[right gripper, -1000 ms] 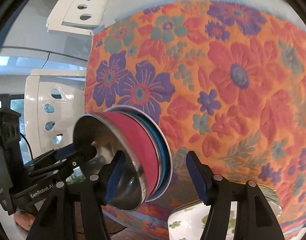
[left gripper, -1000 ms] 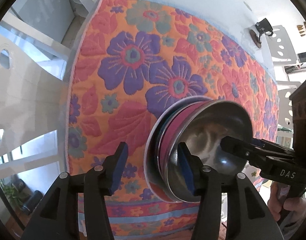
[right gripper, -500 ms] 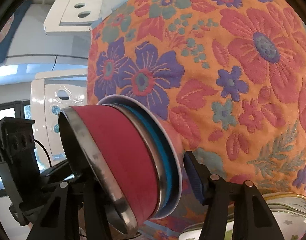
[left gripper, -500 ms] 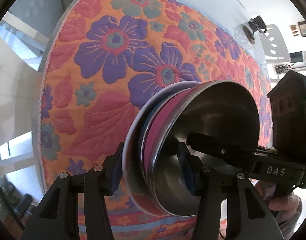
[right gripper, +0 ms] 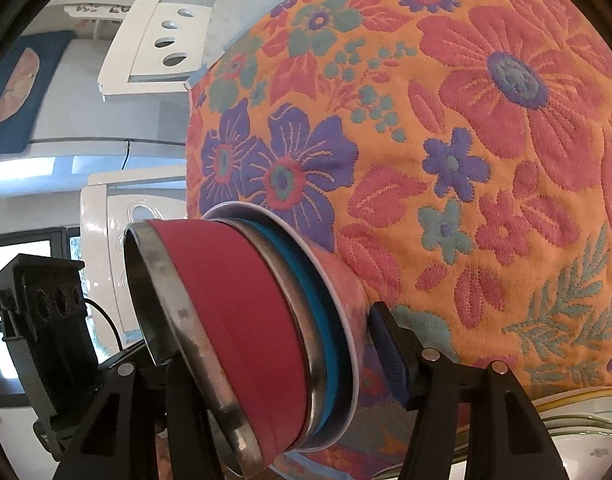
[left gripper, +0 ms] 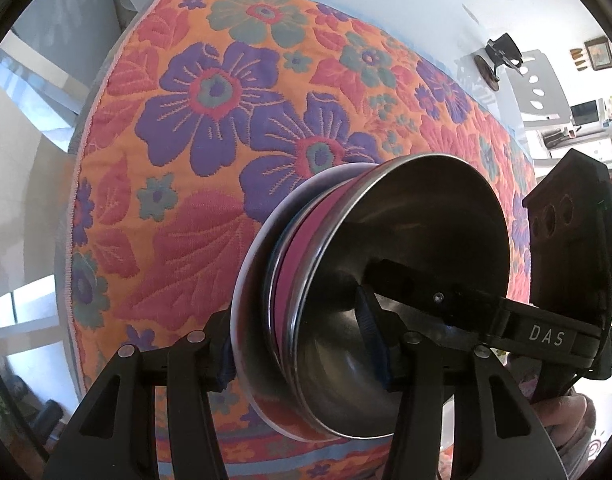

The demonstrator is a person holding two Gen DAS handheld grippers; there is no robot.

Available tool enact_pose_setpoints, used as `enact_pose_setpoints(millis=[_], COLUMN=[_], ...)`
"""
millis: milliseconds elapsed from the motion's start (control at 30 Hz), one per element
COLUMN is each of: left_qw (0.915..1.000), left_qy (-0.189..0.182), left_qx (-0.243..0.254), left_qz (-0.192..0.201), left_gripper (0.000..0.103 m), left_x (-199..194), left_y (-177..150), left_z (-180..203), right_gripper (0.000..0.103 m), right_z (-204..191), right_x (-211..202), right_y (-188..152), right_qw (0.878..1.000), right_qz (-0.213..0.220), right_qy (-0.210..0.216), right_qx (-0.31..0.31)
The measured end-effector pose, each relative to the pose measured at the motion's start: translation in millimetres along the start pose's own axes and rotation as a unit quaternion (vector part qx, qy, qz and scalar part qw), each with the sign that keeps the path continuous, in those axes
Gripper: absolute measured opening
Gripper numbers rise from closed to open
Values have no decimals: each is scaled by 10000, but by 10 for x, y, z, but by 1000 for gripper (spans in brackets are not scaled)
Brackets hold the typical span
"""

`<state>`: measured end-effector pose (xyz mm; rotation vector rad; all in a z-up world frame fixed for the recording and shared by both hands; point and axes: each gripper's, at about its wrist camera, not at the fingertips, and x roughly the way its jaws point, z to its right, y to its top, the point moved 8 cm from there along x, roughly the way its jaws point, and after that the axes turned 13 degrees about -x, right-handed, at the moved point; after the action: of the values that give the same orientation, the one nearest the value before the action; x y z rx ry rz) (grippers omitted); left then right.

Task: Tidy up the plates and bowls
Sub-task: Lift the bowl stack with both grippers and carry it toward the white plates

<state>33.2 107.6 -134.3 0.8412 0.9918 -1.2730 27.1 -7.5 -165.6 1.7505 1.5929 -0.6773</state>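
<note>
A stack of nested bowls stands near the table's front edge: a steel-lined red bowl on top, a blue bowl under it, a pink bowl with a white rim at the bottom. My left gripper straddles the stack's near rim, one finger inside the red bowl, one outside the bottom bowl. My right gripper straddles the opposite rim the same way; it also shows in the left wrist view. Whether the pads press the rims is hidden.
The table wears an orange floral cloth. A stack of white flowered plates lies at the right wrist view's lower right. White chairs stand beyond the table. A dark clamp sits at the far edge.
Both grippers have moved in over the bowl stack from opposite sides and their jaws have narrowed around its rims. The stack now fills more of both views.
</note>
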Motion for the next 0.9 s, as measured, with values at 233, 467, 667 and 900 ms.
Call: enact_pose_setpoints(millis=[233, 467, 667, 900], left_qw=[9998, 9995, 9992, 9990], left_qy=[144, 160, 134, 103], left_qx=[64, 115, 162, 289], left_qz=[149, 258, 330, 322], left_gripper=[47, 47, 47, 47], left_x=[-107, -247, -407, -648], left_y=[3, 3, 17, 8], left_z=[-16, -18, 39, 170], right_gripper=[53, 52, 52, 52], right_z=[-60, -191, -299, -400], right_x=[-62, -115, -242, -452], right_y=[2, 23, 44, 2], right_qw=[9999, 9996, 9997, 9998], right_qz=[1, 11, 81, 137], right_qy=[-69, -132, -165, -67], right_qx=[-141, -237, -167, 98])
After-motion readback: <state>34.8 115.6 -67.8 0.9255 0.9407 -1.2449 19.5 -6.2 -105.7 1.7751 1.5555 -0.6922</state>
